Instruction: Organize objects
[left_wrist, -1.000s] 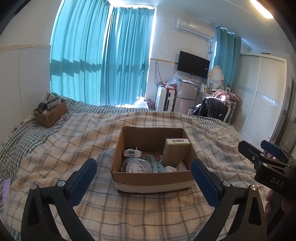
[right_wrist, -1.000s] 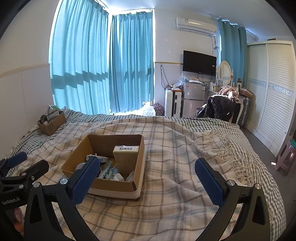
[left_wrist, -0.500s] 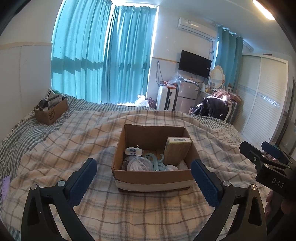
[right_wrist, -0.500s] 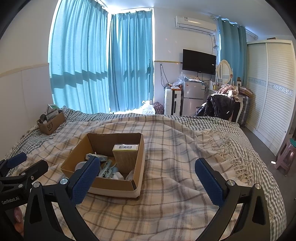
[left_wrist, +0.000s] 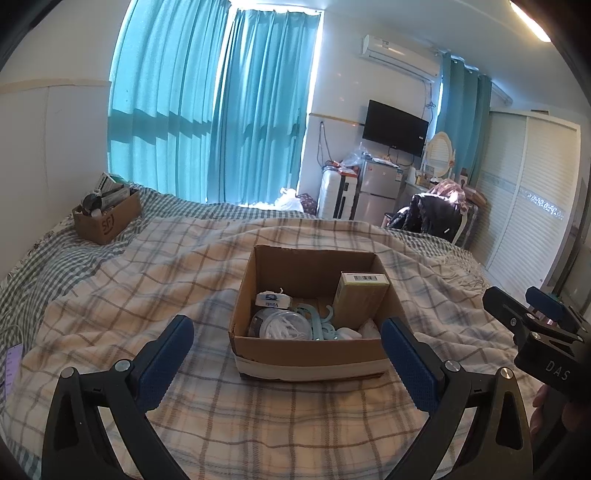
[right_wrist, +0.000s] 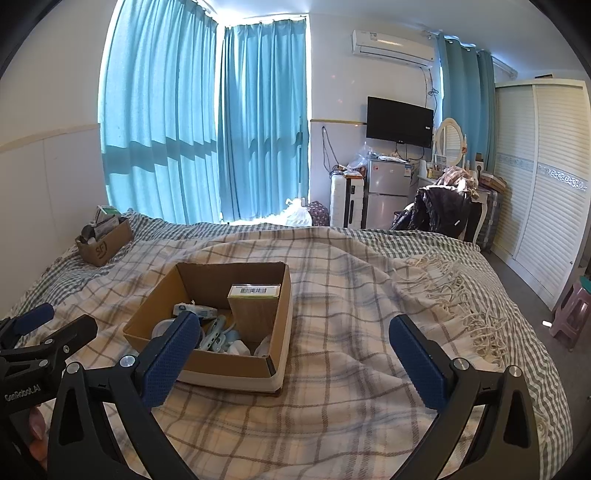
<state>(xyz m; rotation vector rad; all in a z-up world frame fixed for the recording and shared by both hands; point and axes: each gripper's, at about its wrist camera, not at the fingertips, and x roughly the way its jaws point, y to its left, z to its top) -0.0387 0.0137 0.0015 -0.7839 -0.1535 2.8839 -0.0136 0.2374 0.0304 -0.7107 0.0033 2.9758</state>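
An open cardboard box (left_wrist: 306, 354) sits on the plaid blanket in the middle of the bed; it also shows in the right wrist view (right_wrist: 221, 363). Inside stand a tan carton with a barcode label (left_wrist: 360, 299), a tissue pack (left_wrist: 272, 299), a clear round container (left_wrist: 279, 325) and light-blue hangers (left_wrist: 323, 321). My left gripper (left_wrist: 286, 338) is open and empty, just in front of the box. My right gripper (right_wrist: 291, 338) is open and empty, to the right of the box.
A second small cardboard box (left_wrist: 105, 219) full of items sits at the bed's far left corner. A purple phone (left_wrist: 13, 363) lies at the left edge. Beyond the bed are a fridge (right_wrist: 388, 194), a chair with clothes (right_wrist: 439, 212), a wardrobe (right_wrist: 550, 184) and a pink stool (right_wrist: 570, 314).
Both views have shifted slightly; the box now appears a little lower and nearer in the left wrist view. Both grippers stay open and empty.
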